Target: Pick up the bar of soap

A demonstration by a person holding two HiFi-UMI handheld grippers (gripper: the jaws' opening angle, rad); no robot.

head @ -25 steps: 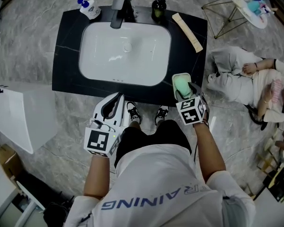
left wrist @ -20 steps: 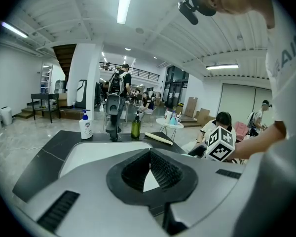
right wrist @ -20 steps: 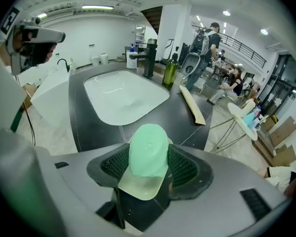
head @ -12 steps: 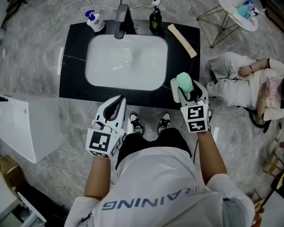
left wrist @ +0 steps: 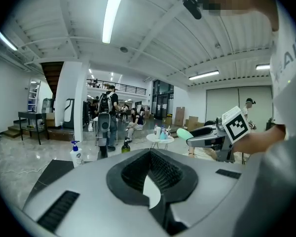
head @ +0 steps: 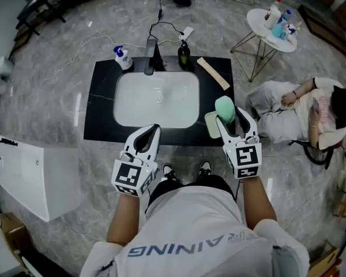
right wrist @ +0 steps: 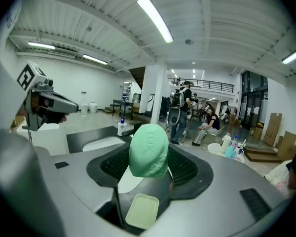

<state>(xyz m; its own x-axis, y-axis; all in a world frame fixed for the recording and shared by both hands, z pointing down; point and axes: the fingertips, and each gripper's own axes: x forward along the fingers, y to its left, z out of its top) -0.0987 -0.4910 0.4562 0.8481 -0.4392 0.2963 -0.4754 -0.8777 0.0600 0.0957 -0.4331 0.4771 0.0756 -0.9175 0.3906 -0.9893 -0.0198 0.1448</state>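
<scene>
The right gripper (head: 233, 122) has its jaws closed on the green bar of soap (right wrist: 148, 149). The bar stands on end between them, its rounded top reaching past the tips. Under the jaws and clear of the soap lies the pale soap dish (right wrist: 141, 210), set on the black desk (head: 101, 117) close to its front right corner and front edge. Ahead and to the left of these jaws the white sink (head: 155, 100) fills the middle of the desk, leaving only narrow black bands round it. Along the back edge stand the faucet (head: 150, 55), a spray bottle (head: 123, 57) and a dark bottle (head: 184, 55). A wooden strip (head: 213, 74) lies slantwise ahead of the right jaws, toward the back right corner. The left gripper (head: 151, 133) hangs at the desk's front edge, well apart from the soap. Its jaws seem to meet at the tips with nothing between them, though the view through them is tight. Grey marble floor (head: 57, 85) lies open round the desk. A white box (head: 34, 178) stands well to the left of the left jaws. To the right of the right jaws a person (head: 303, 111) sits on the floor near the desk's right edge, with a small round table (head: 271, 25) of bottles farther back.
</scene>
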